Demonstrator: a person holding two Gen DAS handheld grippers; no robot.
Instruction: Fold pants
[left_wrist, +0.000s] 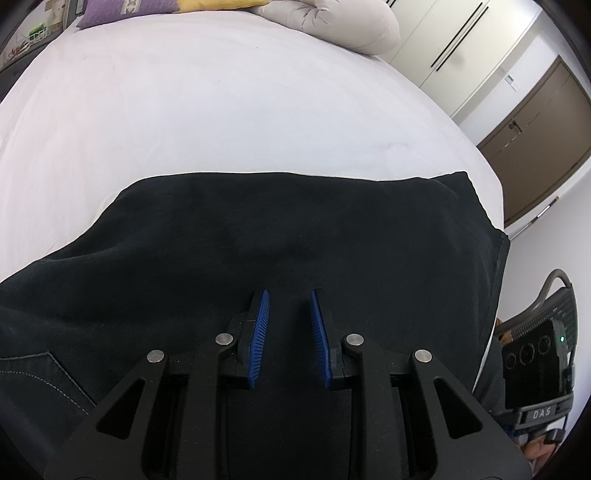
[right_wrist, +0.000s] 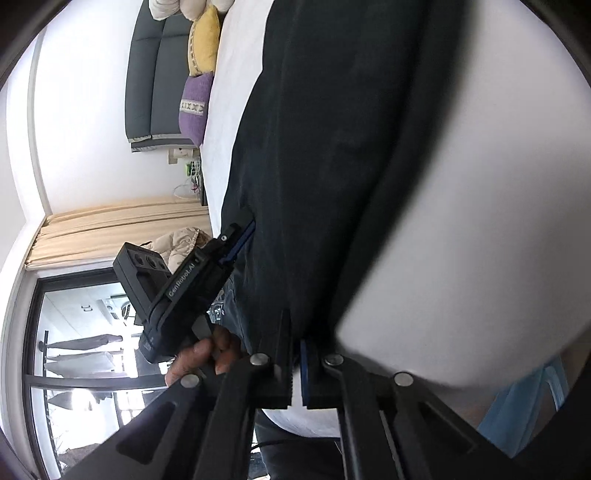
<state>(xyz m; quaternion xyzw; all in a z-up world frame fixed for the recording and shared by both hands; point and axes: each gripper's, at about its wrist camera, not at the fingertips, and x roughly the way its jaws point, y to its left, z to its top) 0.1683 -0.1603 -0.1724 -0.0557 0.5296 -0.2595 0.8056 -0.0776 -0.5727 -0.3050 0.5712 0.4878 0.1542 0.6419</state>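
Room: bedroom with white walls, wardrobe doors (left_wrist: 454, 40) and a brown door (left_wrist: 535, 144) past the far side of the bed; beige curtains (right_wrist: 122, 229) above a dark-framed window (right_wrist: 85, 350) in the right wrist view.
Bed: white sheet (left_wrist: 229, 110), smooth, covering most of the left wrist view.
Cushions: purple cushion (right_wrist: 194, 107) and yellow cushion (right_wrist: 205, 40) side by side at the head of the bed, against a dark grey headboard (right_wrist: 155, 70); pale rolled bedding (left_wrist: 332, 22) just beside them.
Pants: black pants (left_wrist: 258, 240), lying flat on the sheet near the front edge of the bed, stitched back pocket (left_wrist: 40, 376) visible at lower left, one end reaching the bed's right edge.
Left claw: left claw (left_wrist: 289, 306), blue ribbed pads (left_wrist: 260, 332) apart, nothing between them, hovering low over the pants fabric; contact with the cloth cannot be told.
Right claw: right claw (right_wrist: 295, 341), fingers together, clamped on an edge of the pants, dark fabric running away from the tips across the frame.
Hand: person's left hand (right_wrist: 201, 356) wrapped round the handle of the left claw, as seen from the right wrist camera.
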